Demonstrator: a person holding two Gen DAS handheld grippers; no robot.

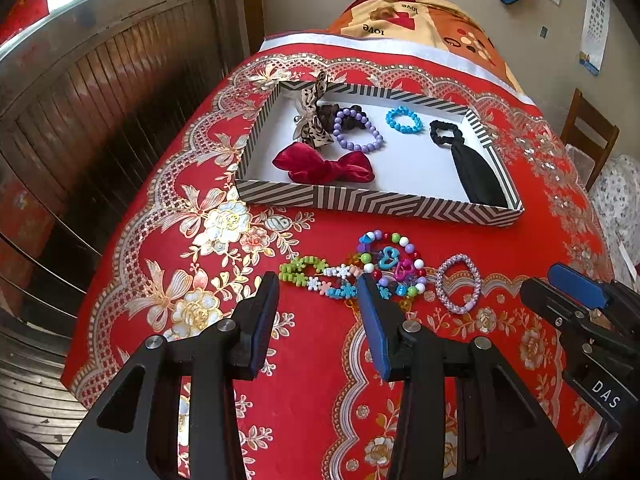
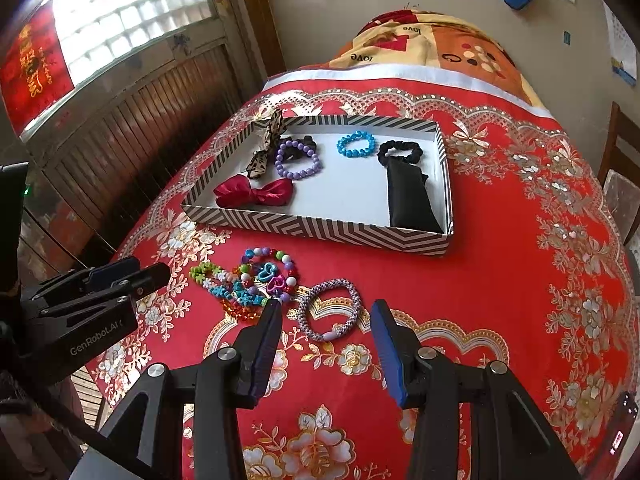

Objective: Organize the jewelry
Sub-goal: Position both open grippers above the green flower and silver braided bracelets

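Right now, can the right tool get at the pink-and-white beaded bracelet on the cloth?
Probably yes. The right tool hangs open, and the pink-and-white beaded bracelet lies flat and alone just ahead of its fingers, apart from the colourful bracelet pile.

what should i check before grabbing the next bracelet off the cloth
1. Left claw open and empty: ok.
2. Right claw open and empty: ok.
3. Pink beaded bracelet lies alone, apart from the pile: ok.
4. Colourful bracelet pile untangled: not ok, the pieces overlap.
5. Free white floor in the striped box: ok.
6. Right claw touching the pink bracelet: cannot tell.
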